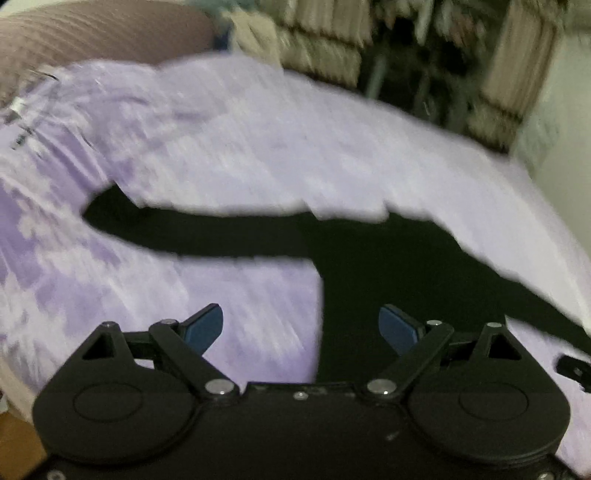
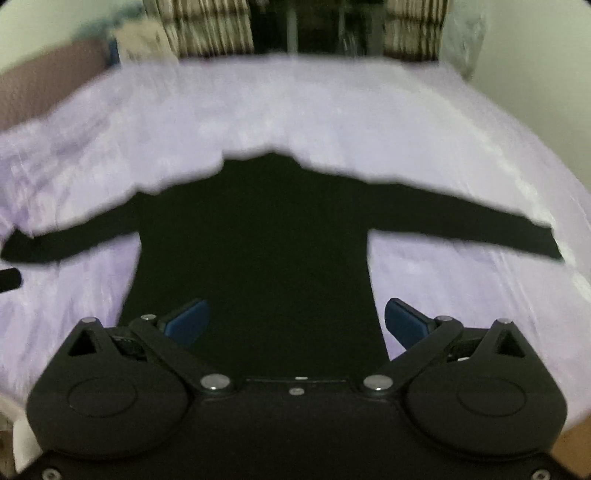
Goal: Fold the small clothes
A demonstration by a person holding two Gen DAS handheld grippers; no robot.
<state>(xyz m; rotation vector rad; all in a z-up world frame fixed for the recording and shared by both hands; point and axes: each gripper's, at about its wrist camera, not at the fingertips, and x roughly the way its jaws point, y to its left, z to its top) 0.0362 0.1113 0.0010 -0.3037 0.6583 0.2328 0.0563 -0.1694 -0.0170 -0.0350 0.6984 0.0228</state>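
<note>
A black long-sleeved top (image 2: 258, 236) lies flat on a lilac bedsheet (image 2: 295, 110), both sleeves spread out to the sides. My right gripper (image 2: 297, 323) hovers open over the lower part of the top's body, nothing between its blue pads (image 2: 184, 321). In the left wrist view the same top (image 1: 388, 266) shows its left sleeve stretching away to the left. My left gripper (image 1: 301, 326) is open above the body's left edge, empty. Both views are motion-blurred.
The lilac sheet (image 1: 258, 147) covers a bed. A brownish headboard or cushion (image 1: 92, 33) stands at the far left. Striped curtains (image 2: 207, 26) and a dark window hang behind the bed. A pale wall (image 2: 535, 74) is on the right.
</note>
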